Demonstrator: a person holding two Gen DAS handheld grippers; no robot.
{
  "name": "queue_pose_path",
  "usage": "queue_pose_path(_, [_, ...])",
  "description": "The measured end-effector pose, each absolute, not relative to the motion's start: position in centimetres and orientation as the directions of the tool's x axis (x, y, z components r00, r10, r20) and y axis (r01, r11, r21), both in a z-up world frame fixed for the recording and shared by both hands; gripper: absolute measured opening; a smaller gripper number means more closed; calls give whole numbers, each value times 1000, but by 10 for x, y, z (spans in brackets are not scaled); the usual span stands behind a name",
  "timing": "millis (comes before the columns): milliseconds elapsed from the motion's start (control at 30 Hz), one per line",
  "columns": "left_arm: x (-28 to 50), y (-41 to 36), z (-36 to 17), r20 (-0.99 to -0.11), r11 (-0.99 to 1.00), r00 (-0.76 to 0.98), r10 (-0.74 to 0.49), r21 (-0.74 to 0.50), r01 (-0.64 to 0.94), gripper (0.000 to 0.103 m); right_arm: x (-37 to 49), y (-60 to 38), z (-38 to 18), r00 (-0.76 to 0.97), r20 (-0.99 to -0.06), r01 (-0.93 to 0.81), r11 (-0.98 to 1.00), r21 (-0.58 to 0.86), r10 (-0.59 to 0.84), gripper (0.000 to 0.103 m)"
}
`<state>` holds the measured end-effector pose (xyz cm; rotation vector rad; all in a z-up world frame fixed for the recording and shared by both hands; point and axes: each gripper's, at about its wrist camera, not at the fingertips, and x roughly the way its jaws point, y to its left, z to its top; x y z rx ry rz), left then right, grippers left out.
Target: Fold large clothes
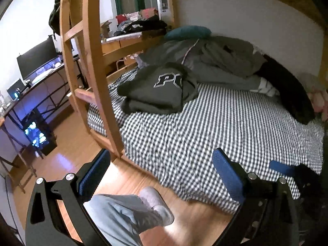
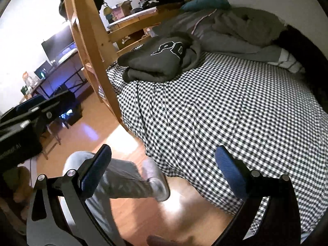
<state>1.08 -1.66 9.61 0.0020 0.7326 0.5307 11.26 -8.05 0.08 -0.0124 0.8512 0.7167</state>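
A dark grey hoodie [image 1: 157,89] with white block letters lies folded into a bundle at the near left corner of the checked bed [image 1: 215,127]; the right wrist view also shows the hoodie [image 2: 157,61] on the bed [image 2: 225,106]. My left gripper [image 1: 162,170] hangs open over the bed's edge and the floor, well short of the hoodie. My right gripper [image 2: 164,168] is open too, empty, above the floor beside the bed. In the left wrist view the right gripper [image 1: 287,170] shows at the far right.
A heap of grey bedding [image 1: 215,59] and a teal pillow [image 1: 188,31] fill the head of the bed. A wooden ladder [image 1: 90,61] stands at the bed's left corner. The person's leg and slipper [image 2: 155,178] step on the wooden floor. A desk with monitor [image 1: 39,59] stands left.
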Motion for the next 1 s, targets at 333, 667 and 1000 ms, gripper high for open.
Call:
queue_pose_path(333, [-19,-17,67,-699,876,586,410,124,-465,97,78,-96,-1,471,-680,-599,769,221,562,100])
queue_pose_path(667, [-29,-9,58,-718,875,560,413,141,-464,97,63,-101,-3,530,-688,-592,797,119,496,100])
queue_pose_path(1000, [-28,-10,52,-736,890,553,391,149,-432,97,59,-103,-9,531,-693,-593,798,106,487,100])
